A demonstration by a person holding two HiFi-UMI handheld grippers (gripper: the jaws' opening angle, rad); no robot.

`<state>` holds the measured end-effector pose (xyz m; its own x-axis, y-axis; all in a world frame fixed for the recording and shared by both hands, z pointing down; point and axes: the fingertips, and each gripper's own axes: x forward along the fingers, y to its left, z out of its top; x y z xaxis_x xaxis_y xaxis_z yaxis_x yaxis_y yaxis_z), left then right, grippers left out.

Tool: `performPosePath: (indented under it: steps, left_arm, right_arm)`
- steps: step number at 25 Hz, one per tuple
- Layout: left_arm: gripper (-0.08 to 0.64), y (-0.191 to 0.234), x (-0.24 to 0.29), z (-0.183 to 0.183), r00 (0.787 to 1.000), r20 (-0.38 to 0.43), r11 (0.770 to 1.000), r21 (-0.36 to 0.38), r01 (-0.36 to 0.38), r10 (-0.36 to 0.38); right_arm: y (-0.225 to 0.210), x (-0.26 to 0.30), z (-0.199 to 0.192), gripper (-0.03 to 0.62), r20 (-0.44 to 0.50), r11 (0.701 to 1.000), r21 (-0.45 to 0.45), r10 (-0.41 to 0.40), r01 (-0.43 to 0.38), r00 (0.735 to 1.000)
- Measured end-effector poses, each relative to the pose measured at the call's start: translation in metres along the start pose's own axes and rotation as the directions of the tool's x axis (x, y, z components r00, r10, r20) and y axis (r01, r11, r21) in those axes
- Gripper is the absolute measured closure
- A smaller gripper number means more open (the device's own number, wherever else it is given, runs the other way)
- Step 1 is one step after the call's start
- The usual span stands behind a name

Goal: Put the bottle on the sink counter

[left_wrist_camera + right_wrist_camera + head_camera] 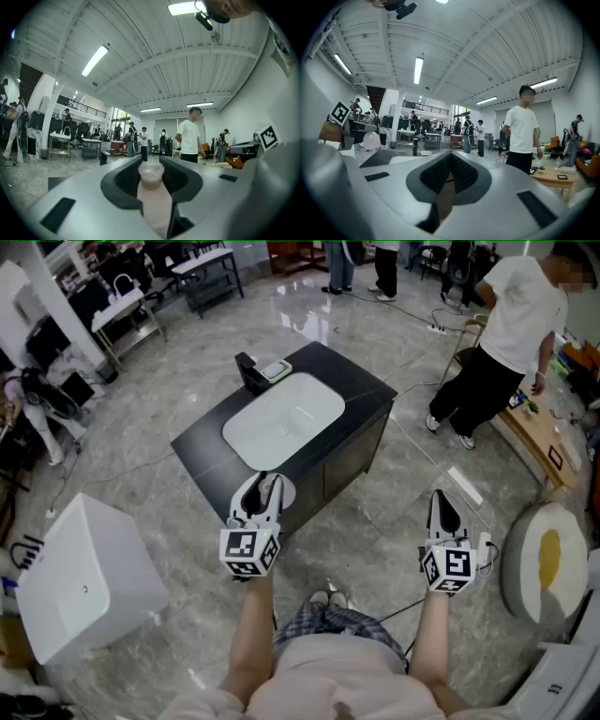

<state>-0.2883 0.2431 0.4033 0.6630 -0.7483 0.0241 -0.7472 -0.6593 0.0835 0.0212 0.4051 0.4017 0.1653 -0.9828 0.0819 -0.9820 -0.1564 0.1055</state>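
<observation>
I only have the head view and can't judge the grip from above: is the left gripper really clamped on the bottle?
Observer: Yes. In the left gripper view, the left gripper has its jaws pressed on both sides of the pale bottle, whose top points away from the hand.
Operator: And the right gripper, is it carrying anything?
Observer: No. In its own view, the right gripper has its jaws shut together at the tips, with nothing between them.
</observation>
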Motion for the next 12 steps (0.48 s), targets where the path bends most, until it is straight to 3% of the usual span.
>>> performPosePath:
  steps: [12]
  left_arm:
    - [0.426,0.0006,0.0042,-0.0029,1.0,-0.001,1.0,-0.007,0.003,-0.003]
  right_arm:
    - [0.0034,0.0047,0.0003,0.578,0.012,1.0,0.002,0.009,-0.009,1.0]
